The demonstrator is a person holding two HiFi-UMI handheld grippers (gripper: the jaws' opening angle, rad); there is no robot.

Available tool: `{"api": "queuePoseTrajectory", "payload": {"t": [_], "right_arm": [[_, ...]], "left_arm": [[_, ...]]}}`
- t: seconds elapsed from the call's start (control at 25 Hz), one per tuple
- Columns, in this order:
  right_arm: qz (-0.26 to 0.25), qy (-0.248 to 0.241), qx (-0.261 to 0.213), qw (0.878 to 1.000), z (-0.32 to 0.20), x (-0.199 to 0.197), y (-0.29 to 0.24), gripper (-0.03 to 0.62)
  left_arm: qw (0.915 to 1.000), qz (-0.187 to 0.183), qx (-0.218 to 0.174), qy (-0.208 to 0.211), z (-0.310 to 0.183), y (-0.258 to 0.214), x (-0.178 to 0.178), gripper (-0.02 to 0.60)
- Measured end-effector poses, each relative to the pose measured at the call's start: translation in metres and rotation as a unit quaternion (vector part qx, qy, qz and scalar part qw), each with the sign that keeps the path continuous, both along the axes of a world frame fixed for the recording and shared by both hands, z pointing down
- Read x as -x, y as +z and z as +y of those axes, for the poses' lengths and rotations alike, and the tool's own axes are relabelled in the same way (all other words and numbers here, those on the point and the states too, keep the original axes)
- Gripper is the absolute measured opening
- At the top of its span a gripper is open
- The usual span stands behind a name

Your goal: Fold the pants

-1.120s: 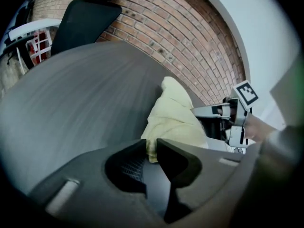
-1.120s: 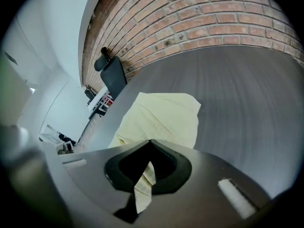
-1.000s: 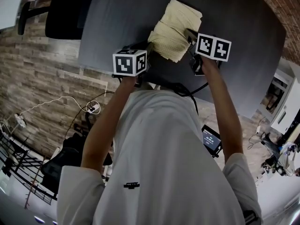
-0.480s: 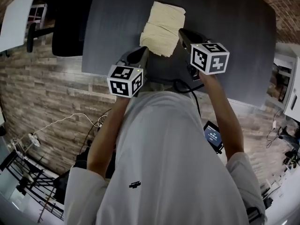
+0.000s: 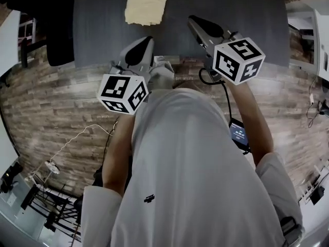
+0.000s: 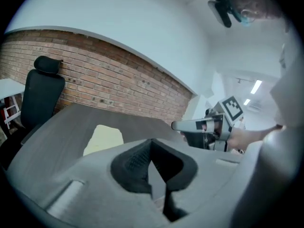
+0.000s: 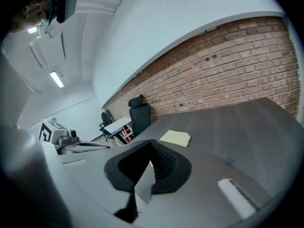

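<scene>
The cream pants [image 5: 146, 3] lie folded into a small flat packet on the dark grey table [image 5: 231, 4], at its far side. They also show in the left gripper view [image 6: 103, 137] and the right gripper view [image 7: 175, 137], well ahead of both grippers. My left gripper [image 5: 141, 48] is raised over the table's near edge, shut, with nothing between its jaws [image 6: 151, 146]. My right gripper [image 5: 198, 23] hangs beside it at the same height, also shut and empty [image 7: 151, 163]. Neither touches the pants.
A black office chair [image 6: 42, 94] stands at the table's far left corner, before a brick wall [image 7: 237, 61]. A white desk [image 5: 7, 40] is at the left. Cables [image 5: 77, 138] lie on the wood-look floor below me.
Both grippers have come away from the pants, rising and drawing back toward my body. The pants stay folded on the table and now sit farther up in the head view.
</scene>
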State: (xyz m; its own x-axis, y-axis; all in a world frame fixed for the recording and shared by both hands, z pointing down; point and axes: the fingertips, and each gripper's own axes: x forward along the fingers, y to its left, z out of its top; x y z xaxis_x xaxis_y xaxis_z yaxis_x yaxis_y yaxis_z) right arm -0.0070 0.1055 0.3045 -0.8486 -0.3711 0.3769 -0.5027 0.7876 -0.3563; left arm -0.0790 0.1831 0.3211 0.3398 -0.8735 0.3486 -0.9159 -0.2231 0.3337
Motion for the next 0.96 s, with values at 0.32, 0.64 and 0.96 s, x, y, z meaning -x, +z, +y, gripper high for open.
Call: {"api": "queuePoseTrajectory", "payload": {"t": [0.32,0.64,0.96], "right_arm": [[-0.005,0.014,-0.015,1.0,0.103,-0.077,-0.019,0.006],[0.0,0.023,-0.009,1.0,0.169,-0.123,-0.016,0.006],[-0.017,0.036,0.023,0.999,0.196,-0.133,-0.008,0.006]], "left_arm": [[0.9992,0.007,-0.007,0.038,0.088,-0.041,-0.077,-0.002],[0.9912,-0.04,0.018,0.125,0.14,-0.029,-0.136,-0.002],[0.9824,-0.053,0.032,0.176,0.16,-0.022,-0.177,-0.002]]}}
